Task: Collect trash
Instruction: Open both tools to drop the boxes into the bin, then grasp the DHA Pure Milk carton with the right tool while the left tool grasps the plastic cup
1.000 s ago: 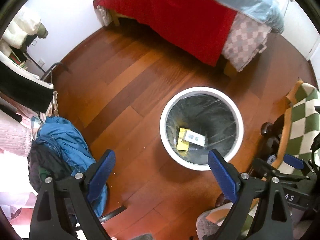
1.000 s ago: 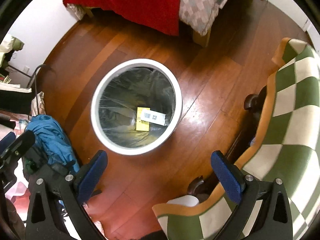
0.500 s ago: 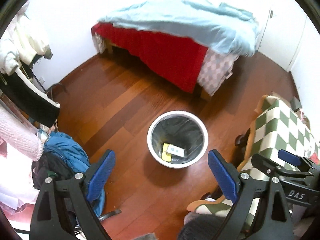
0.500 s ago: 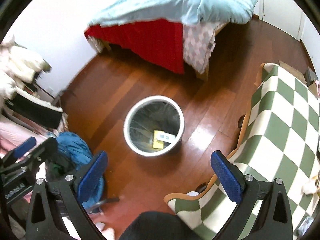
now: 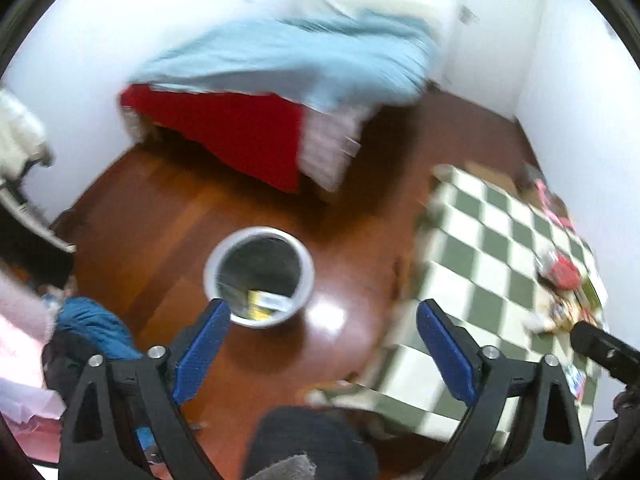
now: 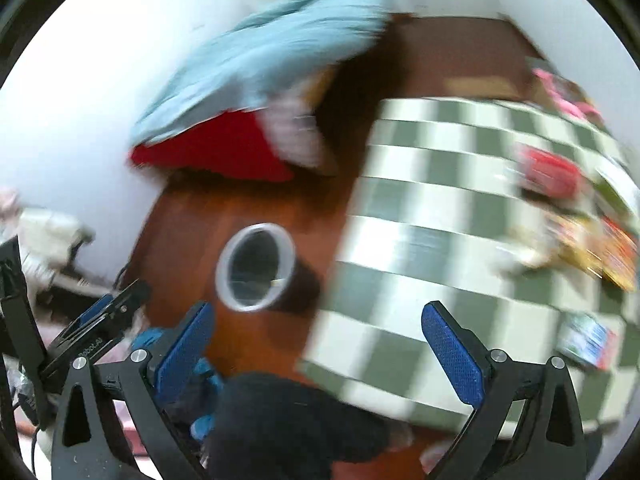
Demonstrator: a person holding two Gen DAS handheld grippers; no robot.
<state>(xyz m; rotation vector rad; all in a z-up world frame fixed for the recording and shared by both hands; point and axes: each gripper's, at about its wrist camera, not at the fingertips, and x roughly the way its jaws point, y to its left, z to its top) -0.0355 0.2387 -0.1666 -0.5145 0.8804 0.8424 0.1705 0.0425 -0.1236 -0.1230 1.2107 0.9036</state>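
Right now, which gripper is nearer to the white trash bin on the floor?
Left. The left gripper hangs above the trash bin, its left finger overlapping the rim. The right gripper points more over the checkered table, the bin smaller and off left.

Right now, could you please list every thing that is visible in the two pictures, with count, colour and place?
trash bin: one, white rim, clear liner, on the wooden floor
packaging in bin: yellow and white, at the bottom
bed: one, red cover, light blue quilt, by the far wall
checked tablecloth: one, green and white, right side
wrappers: several, blurred, red and yellow, on the cloth
blue jacket: one, left
left tool: open, empty
right tool: open, empty
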